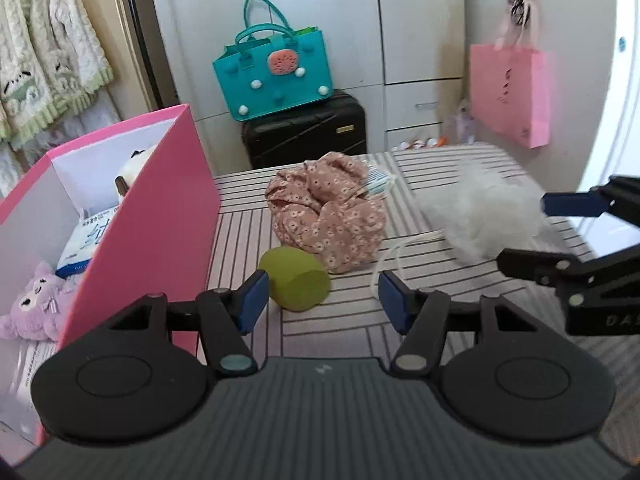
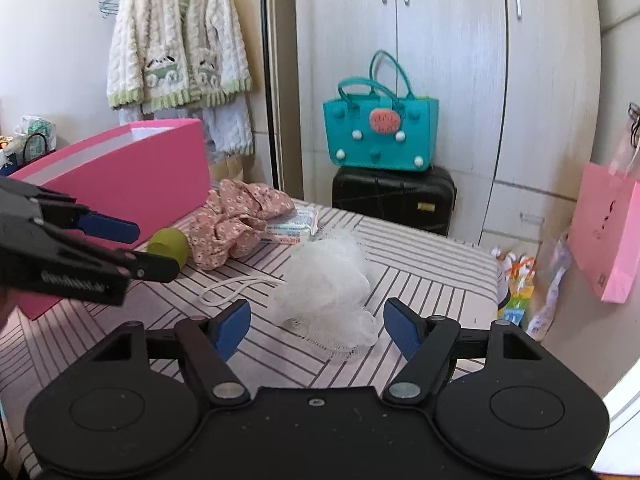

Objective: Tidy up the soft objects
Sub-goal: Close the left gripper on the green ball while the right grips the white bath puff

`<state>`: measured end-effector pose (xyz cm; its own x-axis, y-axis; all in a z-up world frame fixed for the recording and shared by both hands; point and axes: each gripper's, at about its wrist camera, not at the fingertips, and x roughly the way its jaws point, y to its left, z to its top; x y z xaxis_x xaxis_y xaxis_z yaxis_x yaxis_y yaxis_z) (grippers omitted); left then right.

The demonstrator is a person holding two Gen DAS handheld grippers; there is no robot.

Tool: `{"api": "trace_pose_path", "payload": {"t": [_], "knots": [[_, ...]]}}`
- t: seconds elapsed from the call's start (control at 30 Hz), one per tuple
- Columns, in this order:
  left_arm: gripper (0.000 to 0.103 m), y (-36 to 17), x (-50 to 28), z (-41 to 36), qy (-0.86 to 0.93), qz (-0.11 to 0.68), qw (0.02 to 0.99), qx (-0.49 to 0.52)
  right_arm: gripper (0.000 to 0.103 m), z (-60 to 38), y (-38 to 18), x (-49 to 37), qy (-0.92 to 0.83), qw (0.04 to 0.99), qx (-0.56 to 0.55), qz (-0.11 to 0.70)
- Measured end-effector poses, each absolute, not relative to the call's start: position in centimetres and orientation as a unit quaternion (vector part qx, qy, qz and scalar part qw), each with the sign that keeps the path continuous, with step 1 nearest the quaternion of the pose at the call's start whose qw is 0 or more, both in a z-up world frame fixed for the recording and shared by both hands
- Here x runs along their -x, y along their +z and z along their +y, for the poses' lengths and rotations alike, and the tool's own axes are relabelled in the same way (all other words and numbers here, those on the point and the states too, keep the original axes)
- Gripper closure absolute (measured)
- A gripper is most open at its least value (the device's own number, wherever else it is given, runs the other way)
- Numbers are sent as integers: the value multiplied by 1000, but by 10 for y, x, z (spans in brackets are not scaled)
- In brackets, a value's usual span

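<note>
Left gripper (image 1: 320, 296): jaws spread, empty, aimed at green sponge (image 1: 295, 279) just ahead, likely its next pick.
Right gripper (image 2: 316, 330): jaws spread, empty, framing white pouf (image 2: 326, 290), apparently lined up to grasp.
Floral cloth (image 1: 326, 214): bunched mid-surface, touching the sponge.
Pink box (image 1: 140, 216): left, already holding plush (image 1: 32, 308); probable destination.
Surface: striped cover (image 2: 420, 264).
Room: wardrobe, teal bag (image 2: 380, 136) on suitcase (image 2: 394, 200).

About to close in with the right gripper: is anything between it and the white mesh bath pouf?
Nothing visible. The right gripper is open, and the white mesh pouf lies straight ahead on the striped cover. Its white cord loop trails off to the left, and the floral cloth lies beyond it.
</note>
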<state>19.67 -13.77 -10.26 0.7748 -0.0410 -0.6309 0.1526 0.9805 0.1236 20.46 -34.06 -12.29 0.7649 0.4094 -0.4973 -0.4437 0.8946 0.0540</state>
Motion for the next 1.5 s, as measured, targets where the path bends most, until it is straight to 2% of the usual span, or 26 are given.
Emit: {"api": "trace_pose_path", "payload": {"t": [0.2,0.27,0.4,0.57,0.73,0.77,0.83,0.93,1.13,1.5], "knots": [[48,-110,-214,-139,-13,326,941,-87,25,-326,-128,-223,213,933,46,287],[57,-110,-215,-137,1,316,945,-80,25,-322,-132,-231,207,930,39,302],[58,-107,-217,-127,-1,317,948,-35,22,-322,-130,-243,208,925,-13,318],[58,-114,-225,-130,9,327,943,-59,21,-317,-138,-250,179,922,-35,341],[58,-114,-229,-127,22,353,934,-54,22,-317,-138,-241,195,926,-28,323],[58,-114,-229,-126,21,354,934,-52,24,-317,-137,-238,197,927,-27,317],[58,-117,-230,-125,26,355,933,-52,50,-317,-136,-235,195,931,-24,309],[64,-123,-236,-121,25,378,925,-33,67,-320,-135,-232,181,935,-32,305],[66,-124,-229,-121,19,376,926,-36,75,-321,-133,-219,174,936,-50,301],[66,-109,-198,-117,-58,386,921,10,76,-312,-126,-188,193,933,-69,295]]}}
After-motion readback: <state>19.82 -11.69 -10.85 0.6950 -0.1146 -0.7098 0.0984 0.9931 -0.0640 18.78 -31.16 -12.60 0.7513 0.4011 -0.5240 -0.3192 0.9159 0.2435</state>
